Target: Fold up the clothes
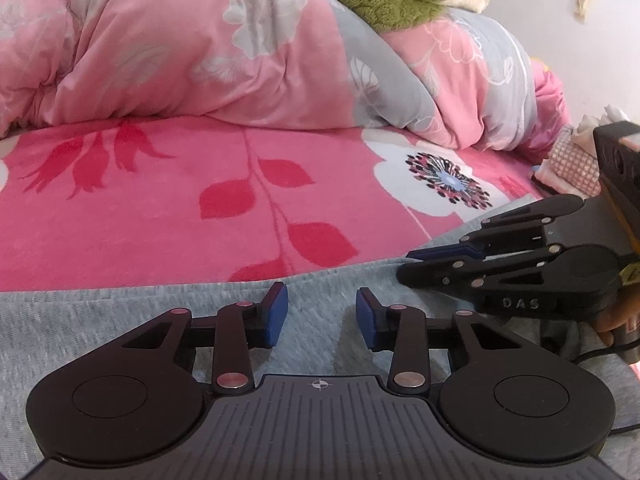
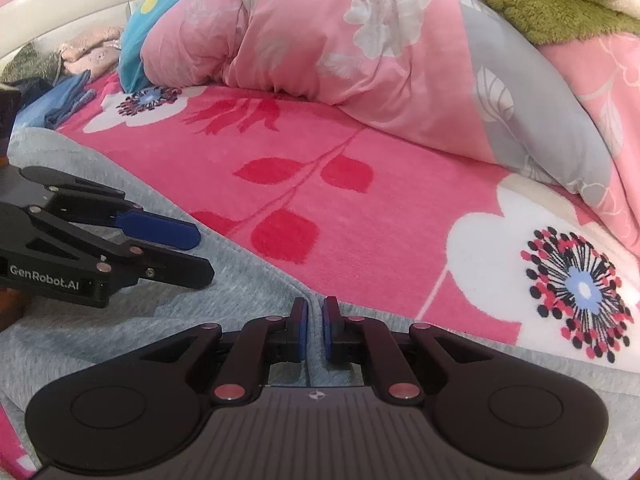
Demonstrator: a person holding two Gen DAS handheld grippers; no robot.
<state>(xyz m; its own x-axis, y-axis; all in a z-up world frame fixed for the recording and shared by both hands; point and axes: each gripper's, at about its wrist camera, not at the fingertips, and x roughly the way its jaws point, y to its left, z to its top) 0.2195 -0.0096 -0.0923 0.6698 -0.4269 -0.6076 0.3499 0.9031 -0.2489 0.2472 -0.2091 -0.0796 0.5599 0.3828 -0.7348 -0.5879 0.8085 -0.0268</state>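
**Right wrist view: one tool nearly pinched shut on the grey garment's edge, the other gaping**

Right wrist view has the right tool (image 2: 316,328) with its blue pads almost together, just a sliver of gap. A seam or edge of the grey garment (image 2: 120,332) runs right up into that gap, but I honestly can't tell if cloth is pinched or just lying underneath. Left tool (image 1: 322,316) sits spread wide with nothing between its pads, hovering low over the same grey fabric. You can see each tool from the other's camera, so they're close together, near the garment's far edge.

The garment itself lies spread on the pink flowered bed sheet (image 1: 160,208), with a bunched-up pink duvet (image 1: 200,52) just beyond and a green fleece blanket (image 2: 560,4) on top of that.

What could go sideways, I reckon: if the right tool only has a thin bit of seam, a lift would let it slip out and the fold flops. With only one side gripped, the fabric could drag and bunch. A sloppy grab might also catch the sheet underneath.
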